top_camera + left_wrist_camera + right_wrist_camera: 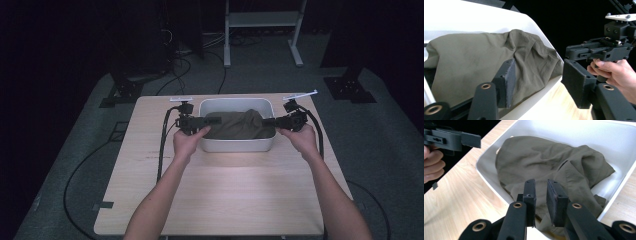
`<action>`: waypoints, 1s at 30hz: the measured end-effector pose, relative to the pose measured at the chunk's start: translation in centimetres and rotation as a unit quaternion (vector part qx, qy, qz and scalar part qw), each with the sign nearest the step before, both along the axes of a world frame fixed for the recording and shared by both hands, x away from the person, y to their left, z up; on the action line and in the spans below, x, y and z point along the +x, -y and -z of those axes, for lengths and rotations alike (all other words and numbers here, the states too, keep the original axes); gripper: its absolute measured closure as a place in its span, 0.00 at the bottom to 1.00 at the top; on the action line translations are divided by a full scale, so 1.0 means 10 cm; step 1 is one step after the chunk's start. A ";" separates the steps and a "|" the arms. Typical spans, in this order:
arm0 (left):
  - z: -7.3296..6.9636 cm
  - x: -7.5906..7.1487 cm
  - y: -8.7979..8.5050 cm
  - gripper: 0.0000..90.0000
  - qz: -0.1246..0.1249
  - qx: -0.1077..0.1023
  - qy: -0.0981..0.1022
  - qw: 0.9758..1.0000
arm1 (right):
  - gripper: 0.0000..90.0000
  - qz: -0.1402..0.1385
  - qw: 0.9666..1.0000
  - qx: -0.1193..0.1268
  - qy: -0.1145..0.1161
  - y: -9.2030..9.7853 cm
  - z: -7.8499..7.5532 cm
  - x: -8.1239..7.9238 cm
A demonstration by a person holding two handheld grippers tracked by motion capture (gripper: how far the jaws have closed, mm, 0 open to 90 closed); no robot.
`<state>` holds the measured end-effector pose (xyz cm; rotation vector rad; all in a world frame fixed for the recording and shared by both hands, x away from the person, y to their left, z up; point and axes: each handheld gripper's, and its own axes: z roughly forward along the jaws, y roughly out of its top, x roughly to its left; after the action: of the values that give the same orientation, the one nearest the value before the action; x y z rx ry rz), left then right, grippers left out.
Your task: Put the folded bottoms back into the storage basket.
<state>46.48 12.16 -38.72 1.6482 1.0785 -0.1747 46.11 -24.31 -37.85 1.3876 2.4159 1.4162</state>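
Observation:
A white tub (237, 146) stands at the back middle of the wooden table (225, 195). A crumpled olive-green cloth (235, 125) lies in it, heaped toward the right end. My left gripper (211, 121) reaches over the tub's left end, its jaws wide apart (541, 85) above the cloth (474, 57) and the tub's rim (474, 20). My right gripper (268, 121) comes in over the right end. Its jaws (542, 195) stand a narrow gap apart just above the cloth (544, 162), with nothing pinched between them. The tub's wall (579, 132) rises behind.
Black cables (162, 145) trail from both grippers across the table and off its sides. Two white labels (181, 98) lie at the back edge. A metal stand (262, 20) and dark equipment feet (350, 87) sit on the floor beyond.

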 end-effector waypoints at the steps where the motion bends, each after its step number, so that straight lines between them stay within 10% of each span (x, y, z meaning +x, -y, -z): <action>1: 0.01 -0.01 -0.01 0.47 -0.001 -0.003 -0.001 1.000 | 0.85 -0.001 1.000 0.003 0.002 0.00 -0.01 -0.01; 30: 0.03 -0.22 -0.07 0.33 0.010 -0.008 0.002 1.000 | 0.65 -0.005 0.998 0.060 0.005 0.29 0.03 -0.34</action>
<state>44.25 12.82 -39.05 1.6453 1.0568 -0.1921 42.67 -27.19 -38.19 1.3896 2.3700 1.5904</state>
